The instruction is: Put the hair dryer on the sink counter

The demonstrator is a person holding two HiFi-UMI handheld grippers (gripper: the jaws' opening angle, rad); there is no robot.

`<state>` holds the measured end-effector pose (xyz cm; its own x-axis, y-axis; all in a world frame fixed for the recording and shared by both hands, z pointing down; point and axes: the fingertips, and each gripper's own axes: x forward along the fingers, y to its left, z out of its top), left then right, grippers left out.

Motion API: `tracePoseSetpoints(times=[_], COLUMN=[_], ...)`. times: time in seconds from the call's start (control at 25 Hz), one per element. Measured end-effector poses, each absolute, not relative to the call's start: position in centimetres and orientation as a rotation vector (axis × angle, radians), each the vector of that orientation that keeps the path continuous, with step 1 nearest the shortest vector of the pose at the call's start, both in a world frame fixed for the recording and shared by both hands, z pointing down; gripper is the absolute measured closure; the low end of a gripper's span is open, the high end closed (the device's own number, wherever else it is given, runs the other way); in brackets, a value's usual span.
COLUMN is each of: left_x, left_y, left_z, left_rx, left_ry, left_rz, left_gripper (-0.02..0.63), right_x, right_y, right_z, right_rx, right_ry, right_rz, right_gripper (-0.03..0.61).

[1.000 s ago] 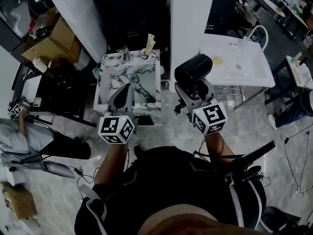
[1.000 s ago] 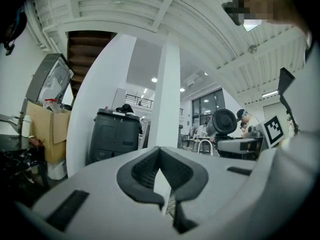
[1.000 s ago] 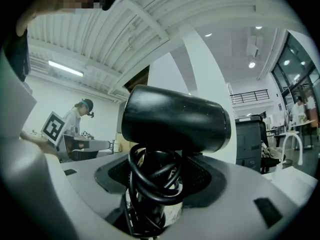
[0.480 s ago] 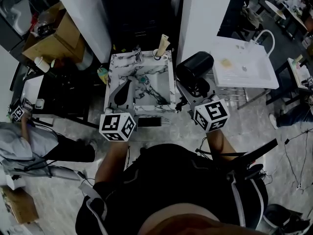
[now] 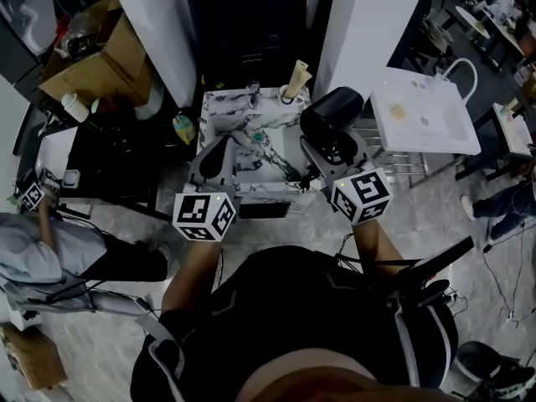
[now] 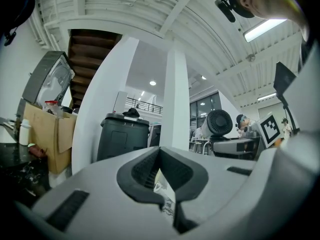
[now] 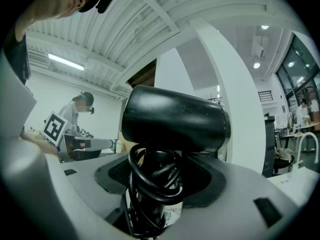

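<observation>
Shifted rightward in head view: sink bench [image 5: 230, 105]. Your right tongs [image 5: 328, 151] clamp dryer [image 5: 332, 113] by handle; left tongs [image 5: 221, 149] seemingly closed, empty.

Head view looks steeply down onto the sink [image 5: 219, 107], while both gripper views sit close behind their jaws, tilted up toward the shared ceiling [image 6: 150, 14].

The hair dryer [image 5: 332, 112] is glossy black, and its coiled cord [image 7: 150, 176] is black too. The sink counter [image 5: 224, 107] is white marble with dark grey veins. The left gripper [image 5: 218, 153] and right gripper [image 5: 333, 152] are grey, with marker cubes [image 5: 203, 216] in white carrying black squares.
</observation>
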<state>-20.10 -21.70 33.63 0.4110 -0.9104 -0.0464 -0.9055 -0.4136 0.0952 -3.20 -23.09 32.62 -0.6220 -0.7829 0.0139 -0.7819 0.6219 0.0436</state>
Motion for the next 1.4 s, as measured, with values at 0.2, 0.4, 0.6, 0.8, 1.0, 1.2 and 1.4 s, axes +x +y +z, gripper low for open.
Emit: tracePoseSetpoints(times=[0.2, 0.4, 0.6, 0.8, 1.0, 1.2, 1.4], left_x=[-22.8, -24.5, -25.7, -26.2, -26.7, -27.0, -26.7], left_y=[-21.8, -22.1, -22.7, -23.5, -24.7, -26.3, -28.0], left_z=[33.9, 33.7, 34.1, 34.9, 35.9, 36.6, 38.0], left_rx=[2.616, 2.649, 2.647, 2.65, 2.596, 2.56, 2.502], left_ry=[-1.653, -1.617, -1.596, -1.649, -1.673, -1.719, -1.742], left_rz=[-0.131, -0.126, -0.133, -0.075, -0.06, -0.049, -0.027], left_gripper=[0.609, 0.609, 0.609, 0.609, 0.609, 0.609, 0.609], right_x=[-6.1, -8.5, -10.5, -11.7, -12.4, -13.2, -13.6], right_y=[-23.2, -23.5, -24.4, -25.7, -27.6, -29.6, -31.5], right_z=[33.1, 33.5, 34.3, 35.5, 37.3, 39.0, 40.8], right_rx=[1.366, 1.387, 1.372, 1.326, 1.251, 1.135, 1.039], right_ry=[-2.788, -2.768, -2.749, -2.744, -2.741, -2.736, -2.723], right_rz=[-0.036, -0.022, -0.004, 0.005, 0.028, -0.013, -0.003], right_gripper=[0.288, 0.288, 0.288, 0.288, 0.288, 0.288, 0.288])
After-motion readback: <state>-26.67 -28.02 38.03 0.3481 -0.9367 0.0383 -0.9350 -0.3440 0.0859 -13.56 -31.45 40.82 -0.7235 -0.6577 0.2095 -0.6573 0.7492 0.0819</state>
